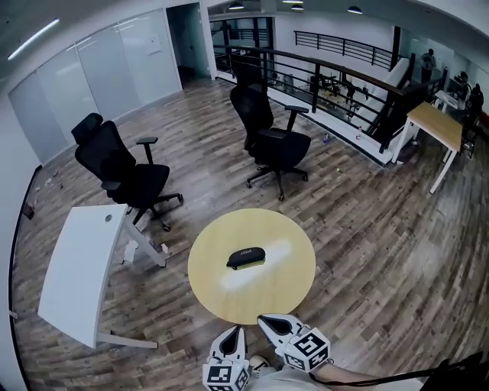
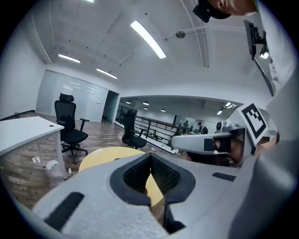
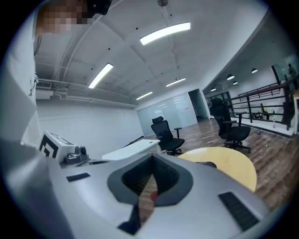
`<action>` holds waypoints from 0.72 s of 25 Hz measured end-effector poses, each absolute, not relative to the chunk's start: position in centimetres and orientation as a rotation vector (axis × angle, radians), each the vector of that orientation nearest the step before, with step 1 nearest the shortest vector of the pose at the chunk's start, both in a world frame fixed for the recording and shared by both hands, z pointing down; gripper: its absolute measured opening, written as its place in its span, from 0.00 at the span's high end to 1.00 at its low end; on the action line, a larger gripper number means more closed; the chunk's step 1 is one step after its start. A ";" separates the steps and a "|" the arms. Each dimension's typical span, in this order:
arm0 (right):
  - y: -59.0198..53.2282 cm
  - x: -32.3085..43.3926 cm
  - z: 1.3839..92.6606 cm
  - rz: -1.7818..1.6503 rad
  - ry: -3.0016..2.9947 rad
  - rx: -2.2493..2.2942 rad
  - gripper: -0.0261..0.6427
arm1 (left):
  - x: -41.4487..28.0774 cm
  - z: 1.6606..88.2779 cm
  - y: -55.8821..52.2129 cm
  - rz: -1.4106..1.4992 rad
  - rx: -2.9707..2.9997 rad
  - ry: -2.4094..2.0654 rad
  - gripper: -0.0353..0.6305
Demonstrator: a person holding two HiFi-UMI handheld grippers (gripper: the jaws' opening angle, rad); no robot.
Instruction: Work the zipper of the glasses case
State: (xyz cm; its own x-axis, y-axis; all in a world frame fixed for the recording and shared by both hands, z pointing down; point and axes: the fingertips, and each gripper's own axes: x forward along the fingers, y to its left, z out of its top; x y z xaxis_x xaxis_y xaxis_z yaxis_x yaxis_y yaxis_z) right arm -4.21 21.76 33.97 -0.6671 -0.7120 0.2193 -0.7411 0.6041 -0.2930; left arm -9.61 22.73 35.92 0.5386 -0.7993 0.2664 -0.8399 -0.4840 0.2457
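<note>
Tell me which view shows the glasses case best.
The head view: the whole glasses case lies on the round table. The right gripper view catches only a dark sliver above its own jaw; the left gripper view shows almost nothing of it.

The left gripper [image 1: 234, 333] and the right gripper [image 1: 269, 321] have pale grey shells that taper to a point, and each carries a white cube [image 1: 307, 349] printed with black square markers. Seen from their own cameras, each jaw is a broad, smooth grey wing with a narrow black slot [image 2: 63, 210] sunk into it and a dark ribbed pad [image 2: 166, 175] lining its inner edge. A thin black cable [image 1: 397, 375] runs from the right gripper, and the person wears a white top [image 2: 282, 93] and a black camera [image 2: 208, 10] on the head.
</note>
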 end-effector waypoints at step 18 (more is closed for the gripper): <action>20.3 -0.1 33.8 0.526 -2.742 1.231 0.96 | -7.3 35.4 19.7 0.128 2.425 -1.412 0.94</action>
